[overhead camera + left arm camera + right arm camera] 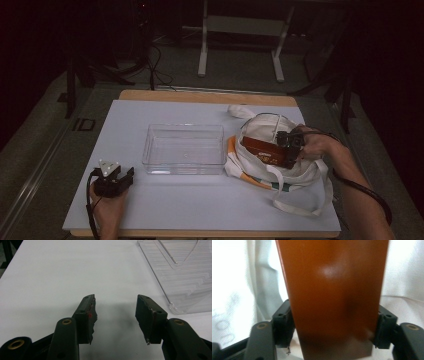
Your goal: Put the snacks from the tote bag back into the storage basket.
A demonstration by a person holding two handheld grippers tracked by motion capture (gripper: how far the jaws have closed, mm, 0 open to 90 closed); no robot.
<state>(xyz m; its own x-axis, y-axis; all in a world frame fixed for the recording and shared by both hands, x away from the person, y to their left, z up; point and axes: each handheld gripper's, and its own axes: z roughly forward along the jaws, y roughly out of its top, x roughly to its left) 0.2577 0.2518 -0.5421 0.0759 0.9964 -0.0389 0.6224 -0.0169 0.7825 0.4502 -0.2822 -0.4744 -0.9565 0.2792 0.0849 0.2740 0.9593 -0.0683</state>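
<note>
Right tool: my jaws clamp the brown packet over the white bag, beside the clear tray.
Left tool: wide, empty, parked on the worktop.

White table w/ a clear plastic tray near the middle. Just right of it lies a white cloth bag, straps spread toward the front edge. Right gripper is above the bag, jaws closed on a brown-orange packet. Left gripper rests on the table at front left, apart from the tray; its jaw gap I cannot judge.
</note>
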